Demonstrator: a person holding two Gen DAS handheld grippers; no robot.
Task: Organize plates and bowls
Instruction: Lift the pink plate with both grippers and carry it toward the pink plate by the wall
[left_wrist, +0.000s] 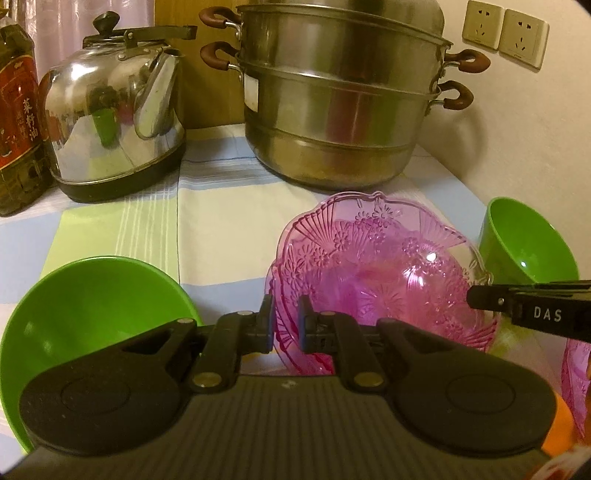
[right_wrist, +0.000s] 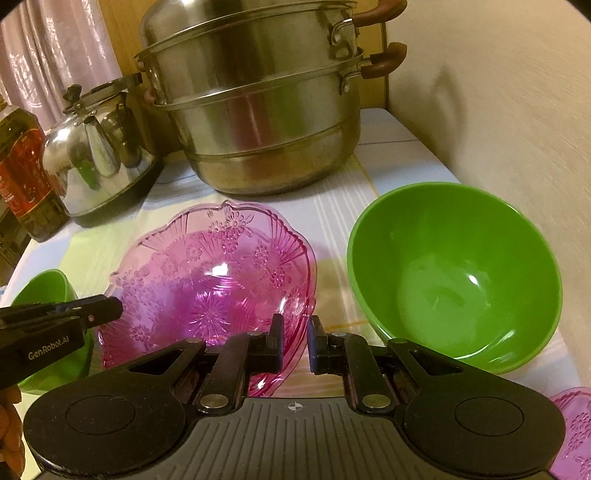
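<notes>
Left gripper (left_wrist: 286, 323) pinches the pink glass bowl (left_wrist: 369, 273) rim at 9 o'clock. Right gripper (right_wrist: 295, 341) straddles the rim at 3 o'clock, jaws narrowly parted; grip cannot be confirmed.

The oil bottle (left_wrist: 16, 122) is cut by the left edge, and a second pink dish (right_wrist: 572, 435) by the right.

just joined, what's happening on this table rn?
Both grippers are on the pink glass bowl. The left gripper has its fingers on either side of the near rim; the right gripper sits at the opposite edge. The bowl looks tilted. A green bowl stands on either side, with a steamer pot and kettle behind.
</notes>
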